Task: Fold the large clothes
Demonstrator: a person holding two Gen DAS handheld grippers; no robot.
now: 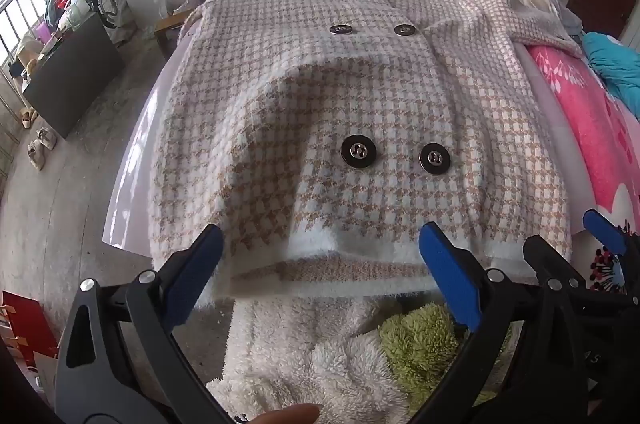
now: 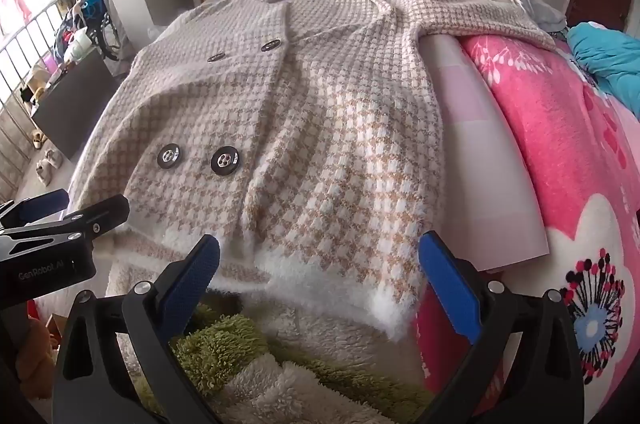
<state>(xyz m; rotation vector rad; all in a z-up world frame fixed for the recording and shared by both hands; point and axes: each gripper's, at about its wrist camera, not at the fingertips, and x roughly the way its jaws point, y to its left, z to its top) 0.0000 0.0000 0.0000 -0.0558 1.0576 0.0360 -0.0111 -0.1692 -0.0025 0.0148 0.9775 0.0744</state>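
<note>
Houndstooth coat (image 1: 344, 95) front and centre, a beige-and-white fuzzy knit spread face up on a pale glossy board (image 1: 136, 159), collar away at twelve o'clock and fluffy white hem (image 1: 360, 244) nearest the cameras at six. The front is buttoned, with four dark buttons in two pairs; the lower pair (image 1: 394, 155) sits close above the hem, and a soft ridge of cloth is humped up across the middle. One sleeve (image 2: 472, 11) trails off toward two o'clock in the right wrist view, draped onto a pink flowered blanket (image 2: 560, 151) that fills the three o'clock side. Left gripper (image 1: 320, 244) hangs over the hem with its blue pads spread wide, the hem showing between them, nothing clamped. Right gripper (image 2: 320, 252) hangs likewise, jaws fully apart over the hem's right-hand corner, nothing pinched. The two sit just beside each other, each catching the other at its frame's edge. Below the hem, at six o'clock, lies a white and green fleecy heap (image 1: 360, 352).
</note>
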